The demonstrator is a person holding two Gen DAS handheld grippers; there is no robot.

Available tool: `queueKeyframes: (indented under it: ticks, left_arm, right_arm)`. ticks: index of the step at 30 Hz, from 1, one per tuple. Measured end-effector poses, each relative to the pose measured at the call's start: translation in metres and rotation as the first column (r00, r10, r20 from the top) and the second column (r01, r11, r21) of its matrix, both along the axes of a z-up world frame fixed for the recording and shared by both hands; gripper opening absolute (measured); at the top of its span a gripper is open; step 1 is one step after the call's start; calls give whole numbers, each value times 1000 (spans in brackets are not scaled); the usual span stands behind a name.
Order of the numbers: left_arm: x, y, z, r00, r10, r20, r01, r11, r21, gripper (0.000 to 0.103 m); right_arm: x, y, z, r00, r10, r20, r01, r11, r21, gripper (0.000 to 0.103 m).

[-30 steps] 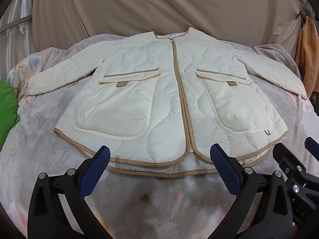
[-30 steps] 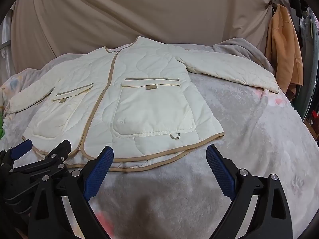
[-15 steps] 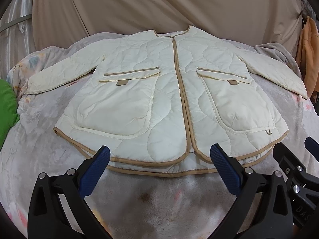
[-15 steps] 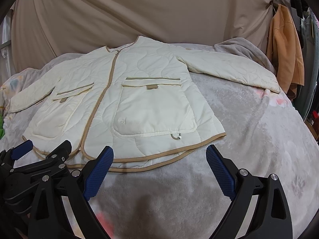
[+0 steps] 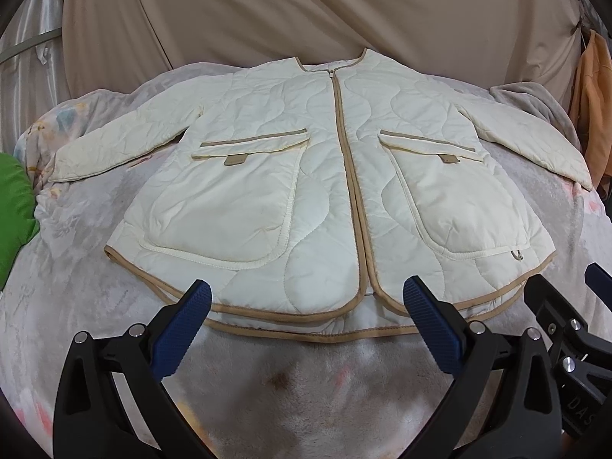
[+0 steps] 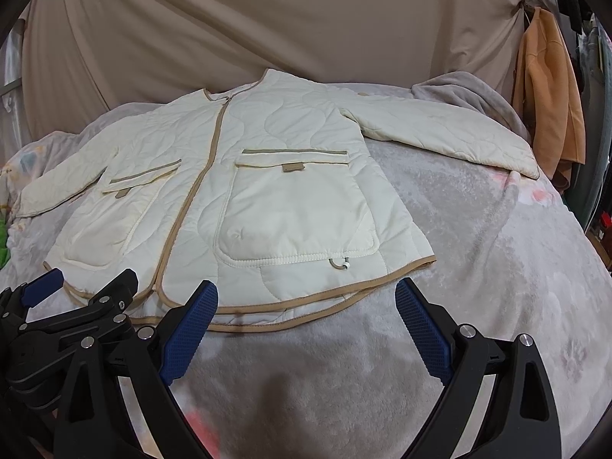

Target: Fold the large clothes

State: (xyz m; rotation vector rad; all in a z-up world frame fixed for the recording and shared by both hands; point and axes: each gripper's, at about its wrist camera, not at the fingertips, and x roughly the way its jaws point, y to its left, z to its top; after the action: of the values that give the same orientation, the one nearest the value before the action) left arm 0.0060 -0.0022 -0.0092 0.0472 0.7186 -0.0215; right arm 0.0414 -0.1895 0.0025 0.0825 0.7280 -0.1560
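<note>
A: Left gripper pose?

B: Low at the near edge of the bed, pointing forward at the jacket. Blue pads spread wide, nothing between them. Tips sit just in front of the hem; can't tell if they touch it.

A: Right gripper?

B: Same deal. Low, level, jaws wide apart and empty, aimed at the jacket's right half. Its left pad overlaps the hem in the picture; contact unclear.

A: Where's the jacket?

B: Flat on the grey blanket covering the bed, front up, zipped, collar at the far side, both sleeves spread out sideways. Cream quilted, tan trim, two big patch pockets. Back hem pokes out below the front hem.

A: What does the left view have that the right doesn't?

B: Jacket dead centre, zipper running up the middle. A large green cushion at the far left edge. Right gripper's black frame in the lower right corner.

A: And the right view?

B: Jacket sits left of centre, so lots of bare blanket on the right. Full right sleeve out to the cuff. Small ring under the pocket is clearer here. Orange garment hanging at the right shows fuller. Left gripper's frame in the lower left corner. Beige curtain behind in both.
</note>
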Motion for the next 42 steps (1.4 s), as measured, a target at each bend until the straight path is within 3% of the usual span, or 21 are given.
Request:
queueKeyframes:
  ticks: [42]
  left_arm:
    - [4,2,4,1000,1,0,-1,1000,11,98]
  right_arm:
    - [0,-2,-1,1000,1,1,-1,1000,10,92]
